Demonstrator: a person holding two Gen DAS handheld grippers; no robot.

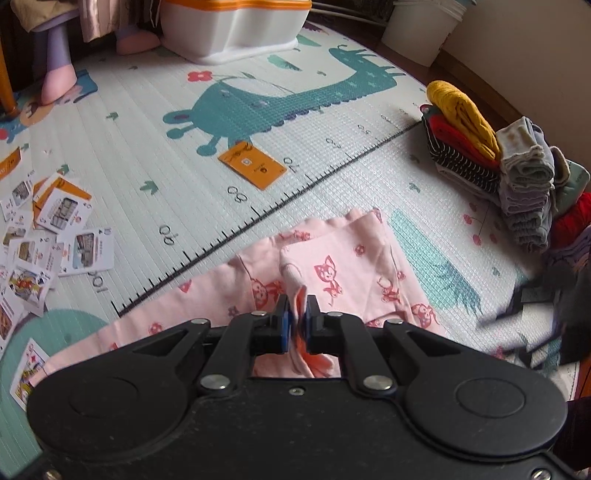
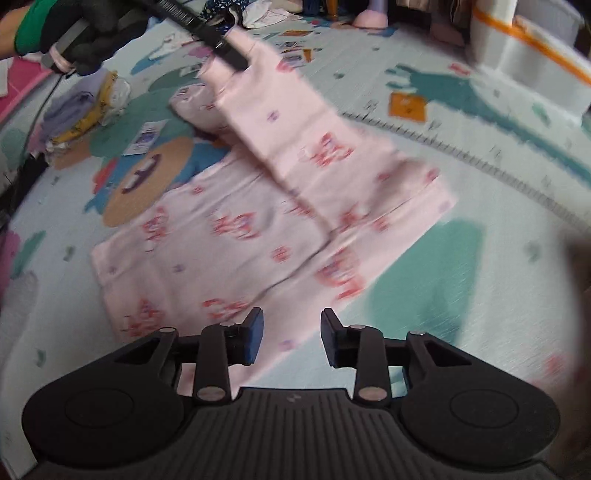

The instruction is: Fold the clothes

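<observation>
A pink garment with red cartoon prints (image 1: 343,266) lies on the play mat. My left gripper (image 1: 297,325) is shut on one end of it and holds that end lifted. In the right wrist view the left gripper (image 2: 236,59) shows at the top left, pulling one long part of the pink garment (image 2: 221,229) up and over the flat part. My right gripper (image 2: 291,338) is open and empty, just above the near edge of the garment. This view is blurred by motion.
A pile of folded clothes (image 1: 509,166) stands at the mat's right edge. An orange card (image 1: 253,164) and scattered cards (image 1: 44,229) lie on the mat. A white and orange bin (image 1: 232,26) is at the back. Loose clothes (image 2: 81,110) lie at the left.
</observation>
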